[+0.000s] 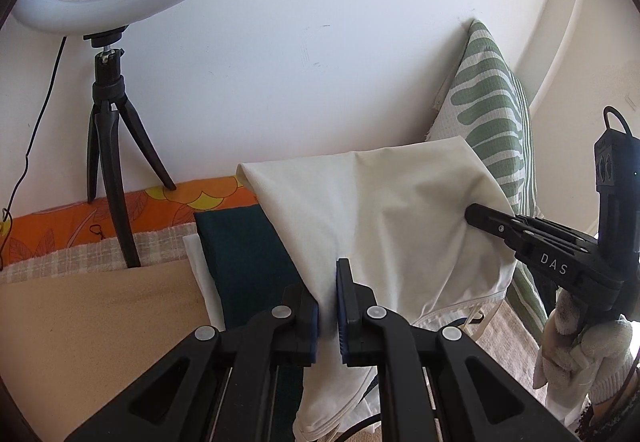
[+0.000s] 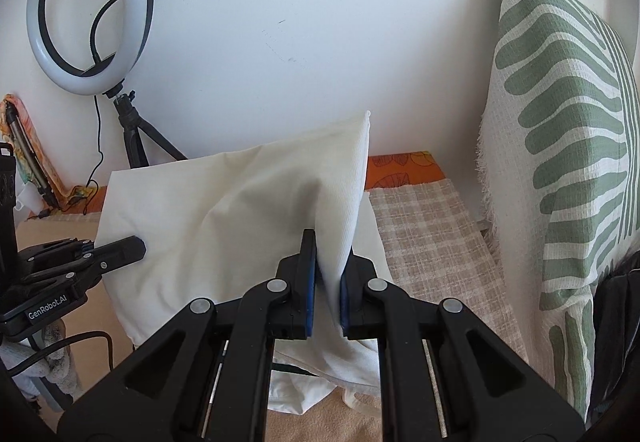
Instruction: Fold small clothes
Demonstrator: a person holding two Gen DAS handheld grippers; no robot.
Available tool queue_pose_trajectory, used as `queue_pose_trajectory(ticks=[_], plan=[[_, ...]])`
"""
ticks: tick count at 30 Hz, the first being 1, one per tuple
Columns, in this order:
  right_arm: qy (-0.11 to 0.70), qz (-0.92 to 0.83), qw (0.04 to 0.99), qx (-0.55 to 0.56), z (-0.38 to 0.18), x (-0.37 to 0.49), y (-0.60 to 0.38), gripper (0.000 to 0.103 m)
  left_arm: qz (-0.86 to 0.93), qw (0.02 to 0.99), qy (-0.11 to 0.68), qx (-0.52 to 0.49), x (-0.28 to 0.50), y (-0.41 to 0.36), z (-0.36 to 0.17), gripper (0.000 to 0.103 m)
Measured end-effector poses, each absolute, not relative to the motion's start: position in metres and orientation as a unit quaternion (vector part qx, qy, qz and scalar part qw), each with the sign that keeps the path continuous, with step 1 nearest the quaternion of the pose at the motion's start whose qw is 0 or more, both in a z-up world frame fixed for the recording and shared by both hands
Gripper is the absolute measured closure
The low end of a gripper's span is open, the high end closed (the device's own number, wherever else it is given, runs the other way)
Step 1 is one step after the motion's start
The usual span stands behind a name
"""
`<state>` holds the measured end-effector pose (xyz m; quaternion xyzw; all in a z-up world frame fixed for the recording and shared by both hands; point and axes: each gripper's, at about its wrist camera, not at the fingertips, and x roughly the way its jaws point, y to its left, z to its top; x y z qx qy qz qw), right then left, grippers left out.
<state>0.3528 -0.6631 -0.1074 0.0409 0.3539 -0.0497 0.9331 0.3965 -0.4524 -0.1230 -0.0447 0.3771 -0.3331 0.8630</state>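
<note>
A cream white garment (image 1: 380,210) hangs lifted between both grippers above the bed. My left gripper (image 1: 329,306) is shut on its left part; the cloth runs down between the blue pads. My right gripper (image 2: 327,294) is shut on its right edge, and the cloth (image 2: 240,210) rises to a peak above it. In the left wrist view the right gripper (image 1: 478,216) comes in from the right and pinches the cloth. In the right wrist view the left gripper (image 2: 134,248) comes in from the left. A hemmed edge with straps (image 1: 460,316) hangs below.
A folded dark teal garment (image 1: 244,262) lies on a white one (image 1: 198,262) on the checked blanket (image 2: 432,242). A tan cloth (image 1: 100,322) covers the near left. A ring light on a tripod (image 1: 108,146) stands at back left. A green-patterned pillow (image 2: 568,146) leans at right.
</note>
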Motion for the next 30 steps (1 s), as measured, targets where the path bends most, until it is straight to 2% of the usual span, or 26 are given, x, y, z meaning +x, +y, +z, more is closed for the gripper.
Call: queue_pose_trajectory(ticks=[6,7,8,10,13,30], plan=[[0.37,-0.06,0.926,0.034,-0.128,0.378,-0.666,0.093,-0.307,0.874,0.376,-0.016,0.398,-0.459,-0.13,0.096],[0.375,-0.069,0.924,0.027,-0.13,0.382,-0.665,0.093,-0.303,0.875,0.378,-0.014,0.398,-0.459,-0.131,0.089],[0.378,-0.084,0.922,0.017,-0.132,0.384,-0.665,0.093,-0.3,0.876,0.377,-0.014,0.397,-0.458,-0.13,0.074],[0.379,-0.104,0.92,0.005,-0.133,0.386,-0.664,0.084,-0.297,0.88,0.371,-0.014,0.393,-0.453,-0.128,0.068],[0.374,-0.105,0.922,0.012,-0.131,0.382,-0.663,0.074,-0.3,0.88,0.367,-0.009,0.388,-0.449,-0.123,0.068],[0.345,-0.104,0.933,0.022,-0.094,0.339,-0.636,0.074,-0.318,0.889,0.33,0.013,0.328,-0.431,-0.083,0.063]])
